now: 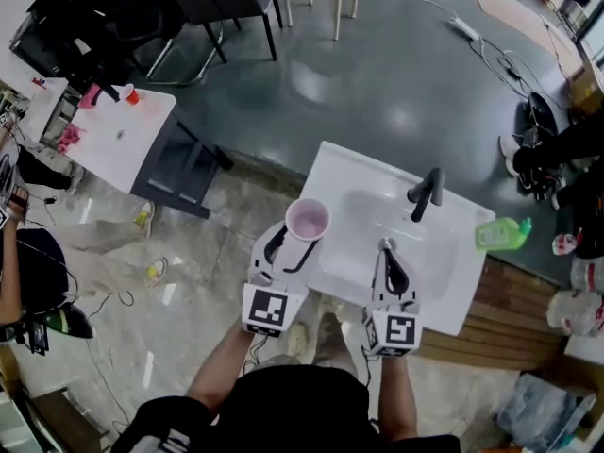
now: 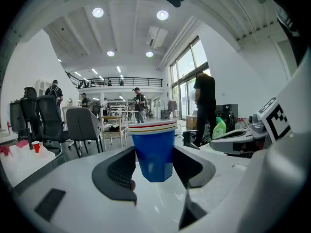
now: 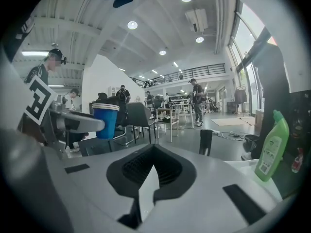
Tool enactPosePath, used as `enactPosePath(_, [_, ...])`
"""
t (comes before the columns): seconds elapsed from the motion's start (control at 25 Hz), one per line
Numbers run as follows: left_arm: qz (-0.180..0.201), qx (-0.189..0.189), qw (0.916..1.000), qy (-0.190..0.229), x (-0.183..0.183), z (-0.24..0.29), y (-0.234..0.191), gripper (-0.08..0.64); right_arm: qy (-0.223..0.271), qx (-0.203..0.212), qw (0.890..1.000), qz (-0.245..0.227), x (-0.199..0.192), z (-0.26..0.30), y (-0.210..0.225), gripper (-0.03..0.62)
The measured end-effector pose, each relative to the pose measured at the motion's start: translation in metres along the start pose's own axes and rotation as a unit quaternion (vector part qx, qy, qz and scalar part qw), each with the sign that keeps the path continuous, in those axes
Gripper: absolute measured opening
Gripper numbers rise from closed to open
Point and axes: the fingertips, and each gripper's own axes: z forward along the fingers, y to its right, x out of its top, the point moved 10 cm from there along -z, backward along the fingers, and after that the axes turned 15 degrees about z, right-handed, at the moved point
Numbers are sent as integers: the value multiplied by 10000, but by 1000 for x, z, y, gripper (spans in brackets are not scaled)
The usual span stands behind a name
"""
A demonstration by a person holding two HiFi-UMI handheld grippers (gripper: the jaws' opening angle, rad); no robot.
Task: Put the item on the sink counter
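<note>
A blue paper cup (image 2: 154,139) with a white rim and red and yellow stripes stands upright between the dark pads of my left gripper (image 2: 154,155), which is shut on it. In the head view the cup (image 1: 308,219) shows its pale inside and hangs over the front left corner of the white sink counter (image 1: 332,172), with the left gripper (image 1: 294,245) just behind it. My right gripper (image 1: 386,249) is over the counter's front edge, shut with nothing in it. In the right gripper view the right gripper (image 3: 151,149) has its jaws together, and the cup (image 3: 105,121) is at the left.
A black faucet (image 1: 427,192) rises behind the basin (image 1: 377,225). A green bottle (image 1: 501,233) stands at the counter's right end. Left of the sink are a white table (image 1: 113,140) and a dark cabinet (image 1: 179,168). Chairs and cables are on the floor beyond.
</note>
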Motion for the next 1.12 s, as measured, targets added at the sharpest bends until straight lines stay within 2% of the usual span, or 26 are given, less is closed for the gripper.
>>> enactPosePath(0.2, [148,33,9998,92,-16,24,0,236,-162,147,9997,-55,-12,23,12,-2])
enactPosePath(0.56, [-31,86,9994,-329,-64,53,6,236,-486,307,9983,-33,-32,61,28,-2])
enactPosePath(1.12, [-156,233,9980,-567,-115,103,5,236,-893,521,9946,31,-70,114,55,-2])
